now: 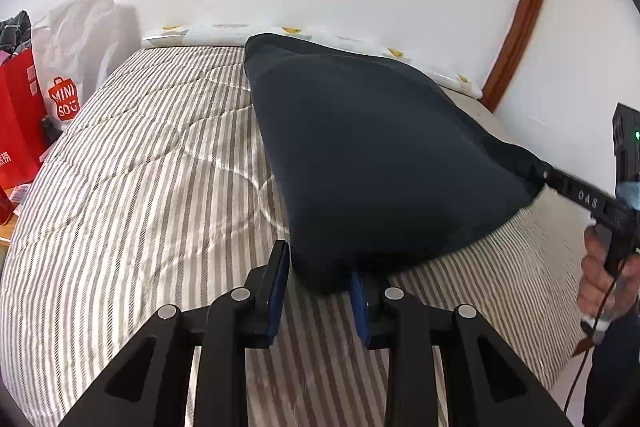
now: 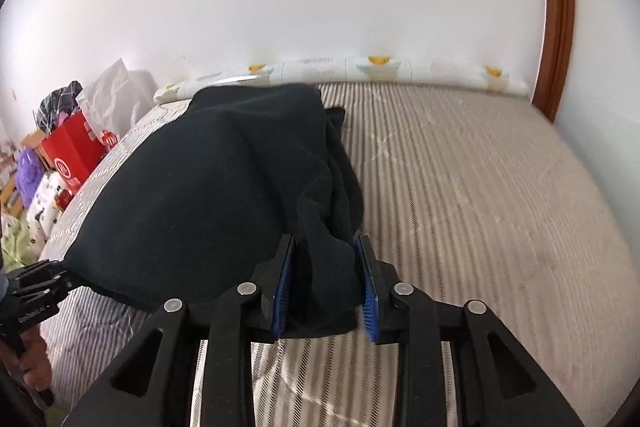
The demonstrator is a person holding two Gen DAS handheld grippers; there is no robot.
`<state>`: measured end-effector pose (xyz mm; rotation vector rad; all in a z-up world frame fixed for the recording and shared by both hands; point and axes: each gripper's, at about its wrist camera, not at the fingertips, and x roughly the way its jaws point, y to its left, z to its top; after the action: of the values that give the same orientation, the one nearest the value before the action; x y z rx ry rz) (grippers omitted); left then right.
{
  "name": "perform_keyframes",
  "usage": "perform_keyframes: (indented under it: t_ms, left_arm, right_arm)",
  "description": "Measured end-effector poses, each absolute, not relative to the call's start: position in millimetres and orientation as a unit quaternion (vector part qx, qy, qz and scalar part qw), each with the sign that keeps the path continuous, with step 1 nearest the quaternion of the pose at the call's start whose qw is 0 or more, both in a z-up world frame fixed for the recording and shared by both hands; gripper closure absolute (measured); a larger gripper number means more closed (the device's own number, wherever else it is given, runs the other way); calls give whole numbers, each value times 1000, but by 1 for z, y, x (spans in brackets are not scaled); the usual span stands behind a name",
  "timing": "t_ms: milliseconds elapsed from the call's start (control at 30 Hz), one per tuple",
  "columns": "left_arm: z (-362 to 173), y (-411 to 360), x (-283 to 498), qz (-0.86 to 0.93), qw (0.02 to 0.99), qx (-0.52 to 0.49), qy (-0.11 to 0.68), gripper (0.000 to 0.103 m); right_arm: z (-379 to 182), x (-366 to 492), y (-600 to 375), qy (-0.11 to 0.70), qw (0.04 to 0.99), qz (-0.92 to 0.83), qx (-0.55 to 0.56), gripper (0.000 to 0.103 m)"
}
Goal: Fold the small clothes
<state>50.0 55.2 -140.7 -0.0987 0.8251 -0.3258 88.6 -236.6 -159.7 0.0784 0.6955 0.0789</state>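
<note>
A dark navy garment [image 1: 380, 155] hangs lifted over the striped bed [image 1: 140, 167], stretched between both grippers. In the left wrist view my left gripper [image 1: 318, 261] has the garment's near corner pinched between its fingertips; striped cover shows through the gap further back. My right gripper [image 1: 544, 175] grips the far right corner, with a hand [image 1: 600, 267] on its handle. In the right wrist view a thick bunch of the garment [image 2: 208, 195] fills the right gripper [image 2: 325, 239] and touches both blue pads. The left gripper [image 2: 52, 279] sits at the garment's lower left corner.
The bed [image 2: 480, 187] runs back to a white wall, with a patterned pillow [image 2: 376, 67] along it. A red bag [image 1: 16, 115] and a white Miniso bag [image 1: 76, 67] stand off the bed's left side. A wooden door frame [image 1: 524, 7] rises on the right.
</note>
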Motion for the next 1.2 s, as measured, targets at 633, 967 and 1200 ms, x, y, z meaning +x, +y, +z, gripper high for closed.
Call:
perform_keyframes:
  t_ms: [633, 967, 1200]
  left_arm:
    - [-128, 50, 85, -158, 905, -51, 391, 48]
    - [-117, 49, 99, -152, 906, -24, 394, 46]
    - [-117, 49, 129, -158, 901, -36, 403, 46]
  right_arm:
    - [-178, 143, -249, 314, 940, 76, 106, 100]
    - [-169, 133, -252, 358, 929, 63, 66, 93]
    - [-157, 184, -230, 394, 912, 91, 64, 46]
